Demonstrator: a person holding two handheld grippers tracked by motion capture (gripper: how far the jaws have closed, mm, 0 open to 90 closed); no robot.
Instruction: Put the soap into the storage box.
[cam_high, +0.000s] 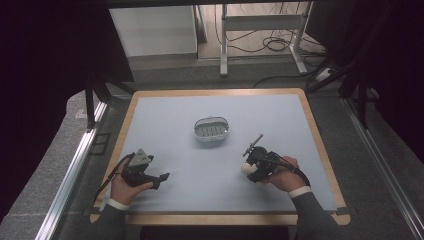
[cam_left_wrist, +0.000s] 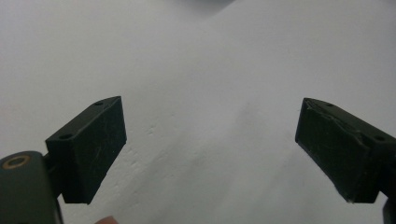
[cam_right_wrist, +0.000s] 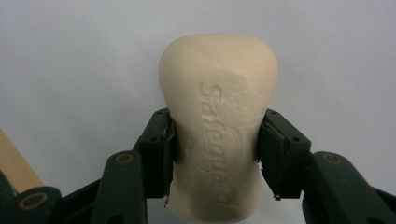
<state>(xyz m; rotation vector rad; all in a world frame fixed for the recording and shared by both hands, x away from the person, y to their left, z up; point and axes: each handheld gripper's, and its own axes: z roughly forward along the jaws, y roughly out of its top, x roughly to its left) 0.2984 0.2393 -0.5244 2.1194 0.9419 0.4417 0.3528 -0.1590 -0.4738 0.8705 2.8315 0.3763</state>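
Observation:
A cream bar of soap (cam_right_wrist: 217, 126) with embossed lettering is clamped between both pads of my right gripper (cam_right_wrist: 215, 151). In the high view the right gripper (cam_high: 251, 167) sits at the table's front right, the soap (cam_high: 246, 169) showing pale at its tip. A clear oval soap dish (cam_high: 211, 128) with a ribbed insert stands at the table's middle, up and left of that gripper. My left gripper (cam_high: 161, 178) rests at the front left, pointing right. Its jaws stand wide apart in the left gripper view (cam_left_wrist: 210, 154), with bare table surface between them.
The pale blue table top (cam_high: 215, 107) has a wooden border (cam_high: 215, 93). Beyond its far edge are a white cabinet (cam_high: 152, 30), a metal table frame (cam_high: 262, 22) and floor cables (cam_high: 272, 45). Metal rails (cam_high: 70, 175) run along both sides.

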